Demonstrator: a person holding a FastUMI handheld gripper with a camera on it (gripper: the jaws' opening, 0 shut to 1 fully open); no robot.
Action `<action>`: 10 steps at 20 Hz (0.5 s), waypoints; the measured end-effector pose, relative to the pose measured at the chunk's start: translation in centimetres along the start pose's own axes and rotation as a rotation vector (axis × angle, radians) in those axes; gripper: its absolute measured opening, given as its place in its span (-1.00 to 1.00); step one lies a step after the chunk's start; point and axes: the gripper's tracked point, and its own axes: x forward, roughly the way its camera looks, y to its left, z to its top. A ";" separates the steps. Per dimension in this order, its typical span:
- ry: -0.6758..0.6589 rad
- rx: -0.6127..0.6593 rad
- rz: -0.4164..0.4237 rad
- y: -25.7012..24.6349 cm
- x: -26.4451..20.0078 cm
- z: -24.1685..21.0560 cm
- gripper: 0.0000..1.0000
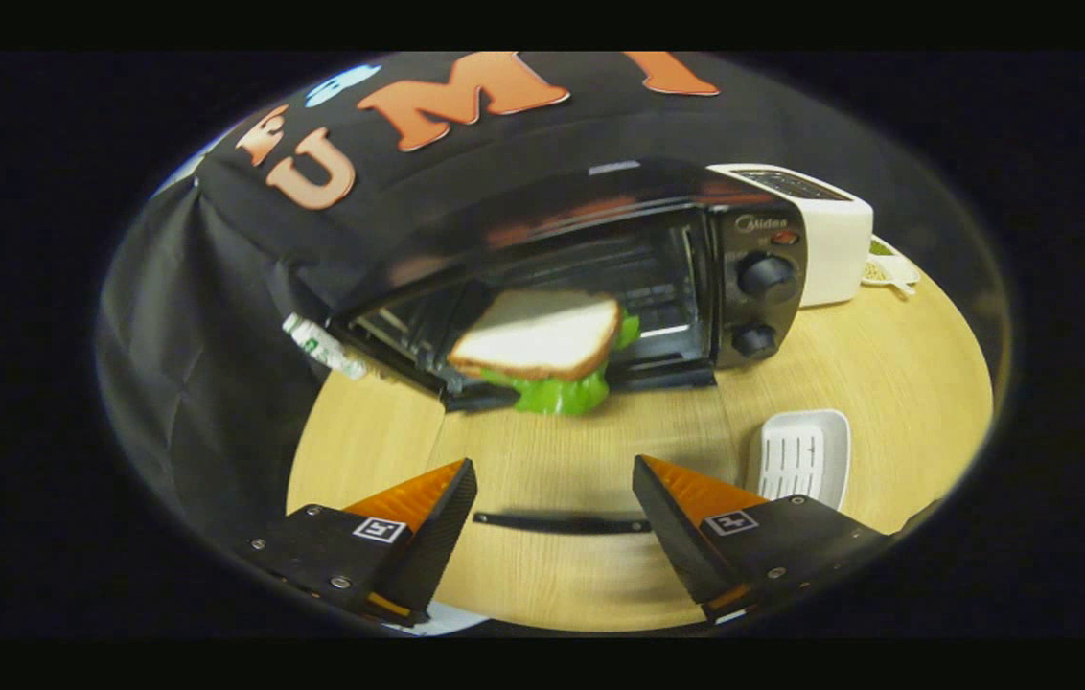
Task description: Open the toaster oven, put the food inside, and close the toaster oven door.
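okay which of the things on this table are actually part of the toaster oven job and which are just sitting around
Part of the job:
- black toaster oven, door open
- white-bread sandwich with green lettuce, at the oven's opening
- gripper, jaws open and empty, short of the sandwich

Just lying about:
- white pop-up toaster beyond the oven
- white ridged plastic dish by the jaws
- round wooden table

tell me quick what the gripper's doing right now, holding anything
Gripper: open, holding nothing; fingers spread apart over the table, the sandwich beyond them.
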 end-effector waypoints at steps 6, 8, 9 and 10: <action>0.114 -0.173 -0.014 1.2 -1.5 -5.8 0.88; 0.165 -0.178 -0.027 1.2 -1.0 -7.8 0.79; 0.187 -0.170 -0.031 1.2 -0.6 -8.5 0.75; 0.202 -0.162 -0.042 1.2 -0.4 -9.2 0.67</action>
